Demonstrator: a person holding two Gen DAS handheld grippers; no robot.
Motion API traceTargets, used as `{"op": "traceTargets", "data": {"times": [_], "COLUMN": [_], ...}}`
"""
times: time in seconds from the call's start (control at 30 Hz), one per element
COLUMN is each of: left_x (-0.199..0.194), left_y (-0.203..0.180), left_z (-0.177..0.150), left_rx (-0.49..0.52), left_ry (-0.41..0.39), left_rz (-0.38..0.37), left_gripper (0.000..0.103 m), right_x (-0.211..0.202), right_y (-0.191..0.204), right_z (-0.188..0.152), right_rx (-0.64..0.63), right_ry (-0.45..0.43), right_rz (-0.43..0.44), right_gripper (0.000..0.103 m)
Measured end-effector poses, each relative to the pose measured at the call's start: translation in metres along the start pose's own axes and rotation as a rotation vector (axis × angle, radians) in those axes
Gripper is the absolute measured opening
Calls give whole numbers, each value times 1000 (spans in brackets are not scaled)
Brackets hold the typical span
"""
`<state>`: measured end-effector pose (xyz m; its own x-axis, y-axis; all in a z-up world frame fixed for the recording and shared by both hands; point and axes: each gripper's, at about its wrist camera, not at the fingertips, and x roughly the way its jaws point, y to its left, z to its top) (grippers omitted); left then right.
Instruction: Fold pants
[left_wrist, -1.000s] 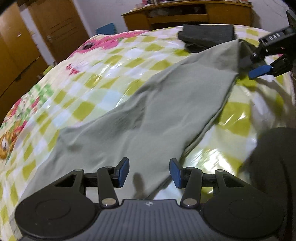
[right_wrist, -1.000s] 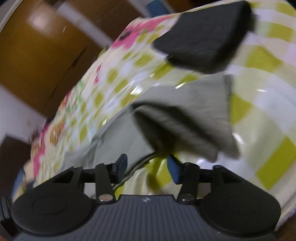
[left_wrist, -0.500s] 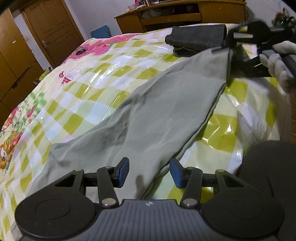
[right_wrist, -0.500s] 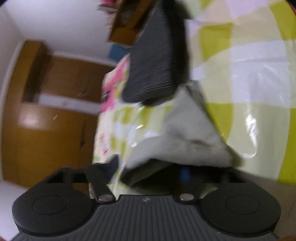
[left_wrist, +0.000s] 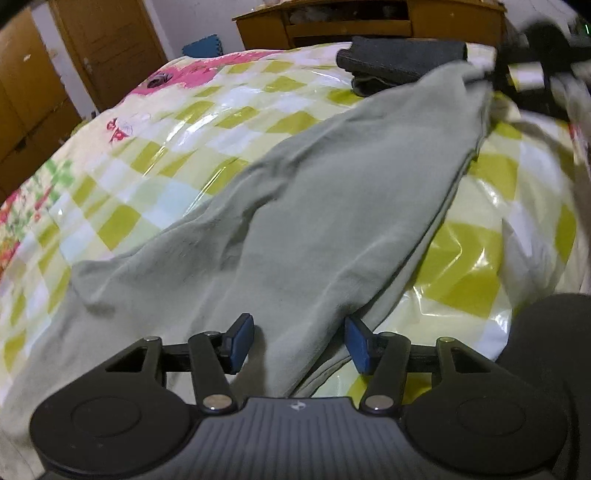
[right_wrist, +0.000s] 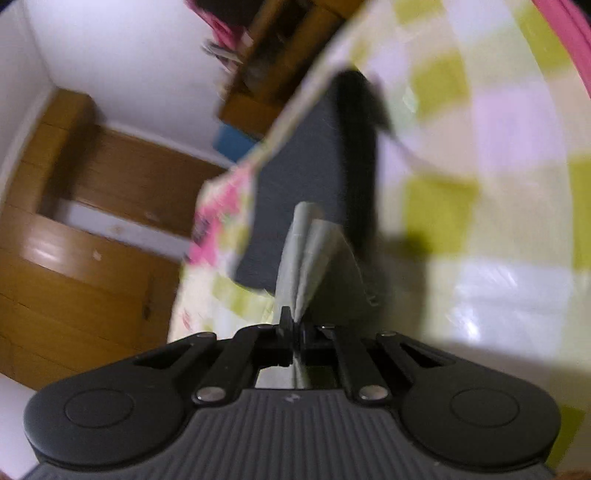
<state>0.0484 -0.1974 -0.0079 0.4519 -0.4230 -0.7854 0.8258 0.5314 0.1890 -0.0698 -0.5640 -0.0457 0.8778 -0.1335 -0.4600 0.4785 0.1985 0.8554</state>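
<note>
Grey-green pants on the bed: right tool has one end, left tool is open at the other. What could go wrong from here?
1. The right tool pinches only a thin edge of the pants; a pull may slip it.
2. The open left tool straddles a raised fold and may grab several layers.
3. The pants touch the dark folded garment, which could get dragged.

We note sage-green pants (left_wrist: 332, 206), a yellow-green-and-white checked bedcover (left_wrist: 207, 122) with pink florals upper left, charcoal folded garment (left_wrist: 399, 61).

Dim indoor light; white glare streaks the glossy bedcover (left_wrist: 207, 122) beyond the left claw (left_wrist: 299, 341). The right-wrist view is motion-blurred ahead of its claw (right_wrist: 295, 332), with fisheye bending the edges.
</note>
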Motion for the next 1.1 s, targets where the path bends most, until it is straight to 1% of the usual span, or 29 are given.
{"op": "traceTargets", "data": {"times": [0.07,0.1,0.13,0.2,0.27,0.3,0.33,0.4,0.43,0.5,0.53,0.57,0.63,0.7,0.73,0.8,0.9,0.93,0.97,1.0,1.07,1.1], "left_x": [-8,-11,-15,-19,-22,-23,-22,-23,-24,-28,-30,-32,-32,-30,-30,-32,-38,-41,-44,-45,-45,-43], "left_y": [3,3,6,11,14,15,17,20,21,24,23,21,13,2,-1,-1,10,14,17,19,25,29], "left_z": [0,0,0,0,2,4,7,12,14,13,11,7,-4,-15,-19,-21,-13,-12,-10,-9,-9,-10], "left_rx": [15,26,33,22,8,3,-2,-1,6,23,23,20,30,63,74,62,-6,-21,-32,-38,-59,-74], "left_ry": [-18,-23,-29,-36,-52,-60,-65,-73,-71,-48,-41,-27,10,45,48,40,2,-17,-39,-54,-75,-83], "left_rz": [19,31,37,43,49,44,36,37,40,10,-5,-31,-91,-119,-113,-113,-131,-137,-141,-140,-139,-139], "left_gripper": [67,67,67,67,67,67,67,67,67,67,67,68,68,69,69,69,69,69,69,69,69,69], "right_x": [-6,-8,-13,-21,-26,-28,-29,-31,-38,-50,-51,-51,-55,-57,-55,-46,-17,-2,13,28,63,78], "right_y": [0,0,-1,-6,-4,-1,2,6,6,13,16,20,28,41,48,63,95,109,121,134,161,171], "right_z": [-6,-6,-4,2,1,-3,-7,-11,-13,-22,-25,-27,-32,-38,-43,-54,-85,-99,-111,-124,-148,-158], "right_rx": [-63,-79,-77,-79,-88,-97,-103,-104,-117,-167,-194,-224,-282,-350,-368,-402,-495,-556,-615,-673,-794,-836], "right_ry": [-23,-28,-43,-55,-32,-18,-2,21,24,7,12,19,5,1,16,97,254,317,366,403,476,517], "right_rz": [-55,-75,-92,-109,-81,-62,-46,-25,-18,-26,-28,-39,-51,-33,-13,51,126,157,162,161,202,215], "right_gripper": [10,15,22,28,28,32,41,47,47,47,47,47,47,47,47,47,47,47,47,47,47,47]}}
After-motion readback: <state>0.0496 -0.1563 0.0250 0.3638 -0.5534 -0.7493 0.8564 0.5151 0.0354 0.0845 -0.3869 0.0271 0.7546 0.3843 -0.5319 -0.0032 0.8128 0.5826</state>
